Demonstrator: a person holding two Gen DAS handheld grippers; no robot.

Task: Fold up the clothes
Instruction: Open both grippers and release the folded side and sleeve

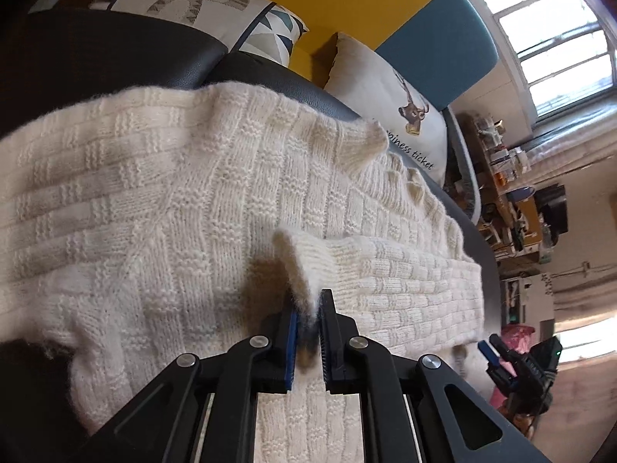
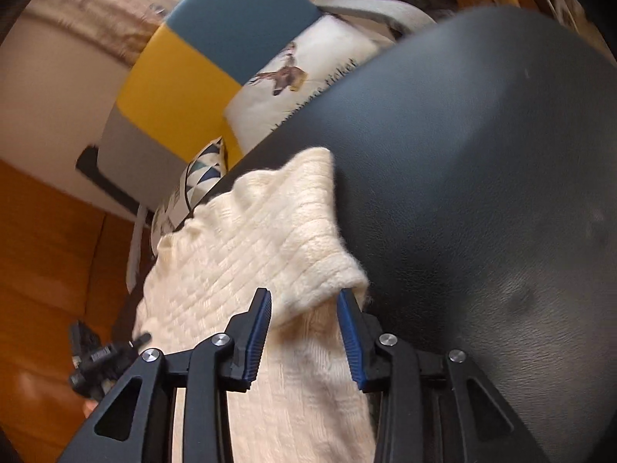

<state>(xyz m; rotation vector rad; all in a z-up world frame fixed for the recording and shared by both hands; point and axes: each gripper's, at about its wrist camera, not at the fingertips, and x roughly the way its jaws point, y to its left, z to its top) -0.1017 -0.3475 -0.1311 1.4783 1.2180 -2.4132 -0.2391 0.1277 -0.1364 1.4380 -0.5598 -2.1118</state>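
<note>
A cream knitted sweater point(image 1: 154, 200) lies spread over a black leather seat point(image 1: 115, 54). One sleeve is folded across the body, and its cuff point(image 1: 304, 258) stands up in the left wrist view. My left gripper point(image 1: 308, 305) is shut on that cuff, with fuzzy knit pinched between the blue pads. In the right wrist view the sweater point(image 2: 239, 254) runs along the seat point(image 2: 462, 154). My right gripper point(image 2: 304, 308) is open, its fingers standing either side of a raised ribbed edge of the knit. The right gripper point(image 1: 497, 351) also shows beyond the sweater's right end.
A deer-print pillow point(image 1: 389, 92) and a geometric pillow point(image 1: 216, 4) lean on a yellow and blue backrest point(image 1: 347, 0) behind the sweater. A cluttered shelf point(image 1: 509, 193) and a window point(image 1: 559, 31) lie to the right. Wooden floor point(image 2: 38, 250) shows beside the seat.
</note>
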